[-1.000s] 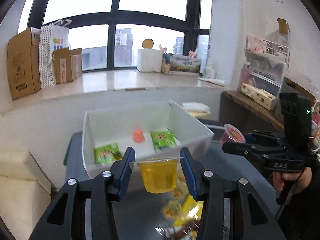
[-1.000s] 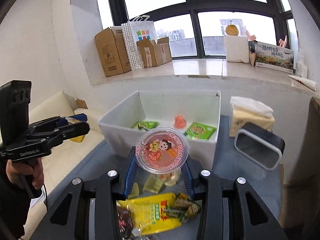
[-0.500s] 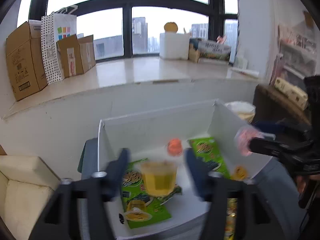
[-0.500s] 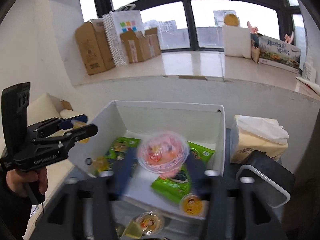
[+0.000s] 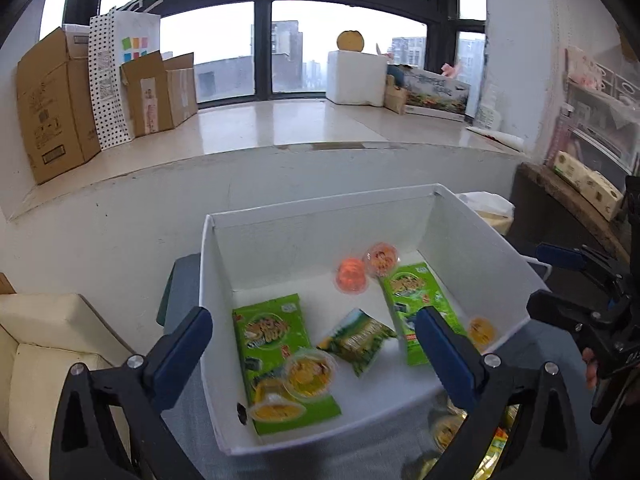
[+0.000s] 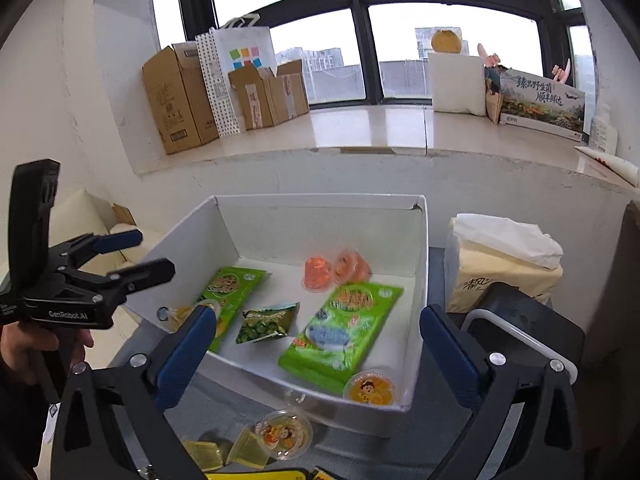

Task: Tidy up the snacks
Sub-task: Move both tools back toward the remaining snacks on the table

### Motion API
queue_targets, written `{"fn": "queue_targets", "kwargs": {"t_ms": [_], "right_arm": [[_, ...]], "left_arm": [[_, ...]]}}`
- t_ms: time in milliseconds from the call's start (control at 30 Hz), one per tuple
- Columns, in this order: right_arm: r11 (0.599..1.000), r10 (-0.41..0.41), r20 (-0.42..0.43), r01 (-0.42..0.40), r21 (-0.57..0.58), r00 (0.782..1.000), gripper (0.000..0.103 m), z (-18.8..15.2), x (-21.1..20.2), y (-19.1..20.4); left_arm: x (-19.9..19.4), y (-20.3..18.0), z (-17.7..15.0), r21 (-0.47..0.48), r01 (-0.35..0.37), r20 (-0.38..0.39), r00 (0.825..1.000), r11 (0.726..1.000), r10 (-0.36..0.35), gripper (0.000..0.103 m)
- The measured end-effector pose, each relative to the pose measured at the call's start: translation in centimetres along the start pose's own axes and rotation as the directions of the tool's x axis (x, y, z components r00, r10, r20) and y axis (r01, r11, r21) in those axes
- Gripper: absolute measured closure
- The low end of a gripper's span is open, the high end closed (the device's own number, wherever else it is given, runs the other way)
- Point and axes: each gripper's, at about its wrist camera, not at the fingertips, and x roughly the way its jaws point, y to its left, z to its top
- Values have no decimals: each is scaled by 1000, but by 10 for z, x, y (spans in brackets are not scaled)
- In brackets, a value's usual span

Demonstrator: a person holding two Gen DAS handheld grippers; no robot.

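A white box (image 5: 472, 248) (image 6: 320, 216) holds green snack packets (image 5: 272, 332) (image 6: 344, 328), yellow jelly cups (image 5: 308, 372) and pink jelly cups (image 5: 382, 258) (image 6: 352, 266). My left gripper (image 5: 312, 340) is open and empty over the box's near left side. My right gripper (image 6: 316, 340) is open and empty over the box's near edge. Each gripper shows in the other's view, the right (image 5: 560, 284) and the left (image 6: 132, 256). More jelly cups (image 6: 284, 434) lie on the grey table in front of the box.
A tissue pack (image 6: 504, 268) and a dark container (image 6: 520, 328) stand right of the box. A cream sofa (image 5: 48, 344) is at the left. Cardboard boxes (image 5: 52, 104) and a paper bag (image 5: 120, 80) stand on the windowsill behind.
Both grippers moved over the box and opened. The yellow jelly cup and the pink jelly cup they held now lie in the box.
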Motion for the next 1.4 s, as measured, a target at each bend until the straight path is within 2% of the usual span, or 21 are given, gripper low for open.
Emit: {"fn": "queue_targets", "kwargs": {"t_ms": [100, 233, 433, 567, 700, 1000, 1133, 1300, 1367, 1400], "right_arm": [[999, 43, 28, -44, 18, 999, 0, -4, -19, 4], [998, 58, 42, -58, 2, 997, 0, -18, -44, 14], [998, 48, 17, -48, 28, 999, 0, -59, -74, 27], [995, 50, 6, -51, 84, 999, 0, -93, -81, 28], [989, 67, -40, -61, 135, 997, 0, -116, -76, 23], [975, 83, -78, -64, 212, 994, 0, -106, -63, 9], [975, 58, -147, -24, 222, 987, 0, -92, -32, 13], [977, 71, -186, -31, 211, 980, 0, -85, 5, 20], [981, 56, -203, -15, 195, 978, 4, -85, 19, 23], [981, 51, -214, -9, 193, 976, 9, -86, 25, 23]], "left_arm": [[-18, -2, -6, -23, 10, 17, 1000, 1000, -10, 0], [-48, -11, -27, -41, 21, 42, 999, 999, -19, 0], [-86, -33, -89, -51, 37, 29, 999, 998, -35, 0], [-96, -49, -127, -61, 53, 11, 999, 997, -53, 0], [-93, -60, -148, -65, 70, -25, 997, 995, -72, 0], [-75, -71, -149, -8, 61, -48, 997, 998, -62, 0], [-53, -75, -147, 19, 71, -71, 995, 997, -70, 0], [-24, -76, -144, 29, 78, -108, 991, 997, -74, 0], [-15, -74, -143, 26, 92, -126, 988, 995, -88, 0], [-10, -72, -144, 22, 94, -136, 987, 995, -90, 0]]}}
